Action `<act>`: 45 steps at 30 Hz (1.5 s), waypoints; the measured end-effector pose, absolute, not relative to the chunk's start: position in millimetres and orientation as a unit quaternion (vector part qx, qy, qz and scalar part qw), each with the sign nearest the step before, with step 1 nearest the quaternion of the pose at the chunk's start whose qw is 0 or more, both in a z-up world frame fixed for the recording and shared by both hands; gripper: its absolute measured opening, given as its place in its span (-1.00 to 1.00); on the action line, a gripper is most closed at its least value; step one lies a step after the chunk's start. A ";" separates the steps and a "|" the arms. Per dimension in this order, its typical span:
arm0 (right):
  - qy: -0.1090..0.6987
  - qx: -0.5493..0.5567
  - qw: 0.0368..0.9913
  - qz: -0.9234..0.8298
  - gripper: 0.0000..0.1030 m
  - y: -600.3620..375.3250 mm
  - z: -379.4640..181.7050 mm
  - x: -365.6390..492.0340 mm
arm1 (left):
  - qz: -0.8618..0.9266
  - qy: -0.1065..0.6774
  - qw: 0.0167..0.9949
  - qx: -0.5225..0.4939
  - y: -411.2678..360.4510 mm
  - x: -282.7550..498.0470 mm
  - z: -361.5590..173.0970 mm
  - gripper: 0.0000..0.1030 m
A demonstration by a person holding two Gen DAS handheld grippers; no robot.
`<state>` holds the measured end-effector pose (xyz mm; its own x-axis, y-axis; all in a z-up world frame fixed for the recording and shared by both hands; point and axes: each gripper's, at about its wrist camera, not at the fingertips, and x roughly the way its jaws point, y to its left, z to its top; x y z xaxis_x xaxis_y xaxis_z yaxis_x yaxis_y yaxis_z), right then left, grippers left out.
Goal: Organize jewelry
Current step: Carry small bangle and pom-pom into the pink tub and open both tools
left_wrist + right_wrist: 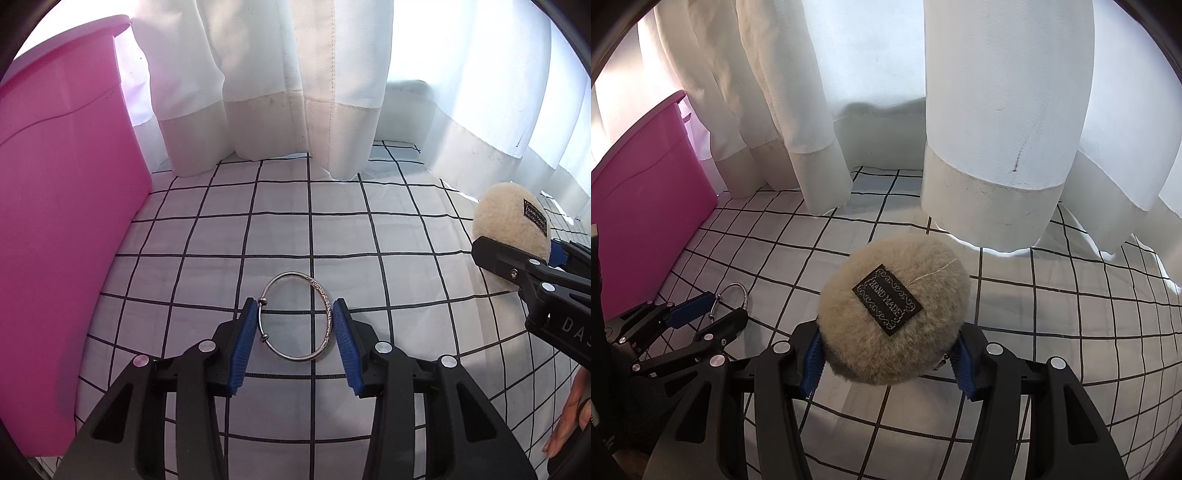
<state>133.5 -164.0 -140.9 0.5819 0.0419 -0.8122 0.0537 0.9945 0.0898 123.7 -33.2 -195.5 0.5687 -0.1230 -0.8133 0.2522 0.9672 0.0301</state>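
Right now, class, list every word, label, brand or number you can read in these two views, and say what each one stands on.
"HAND MADE": on the black woven label sewn to the fluffy beige pouch held in the right gripper.
"DAS": white letters, cut off at the picture's edge, on the black body of the right gripper as seen from the left wrist view.
The bangle carries an engraved pattern, too fine to read.
No other text shows.

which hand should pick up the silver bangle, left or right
Left. The left gripper already straddles the silver bangle on the checked cloth, blue pads at both sides. The right gripper is occupied, clamped on the fluffy pouch, and sits off to the side.
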 end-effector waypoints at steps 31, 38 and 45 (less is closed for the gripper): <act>0.389 0.034 0.920 0.041 0.06 -139.5 -44.9 127.3 | -0.110 0.353 0.929 -0.001 3.0 93.8 -69.8 -0.21; 0.355 0.017 0.931 0.078 0.06 -114.0 -1.4 137.1 | -0.085 0.318 0.944 -0.009 21.4 90.4 -22.9 -0.21; 0.323 -0.002 0.937 0.132 0.06 -72.0 36.1 151.4 | -0.040 0.284 0.958 -0.017 55.0 85.8 18.3 -0.21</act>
<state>151.4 -72.0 36.1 0.7566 0.2464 -0.6057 -0.2494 0.9650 0.0810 85.8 55.0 18.3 0.8356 -0.0858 -0.5426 0.0668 0.9963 -0.0547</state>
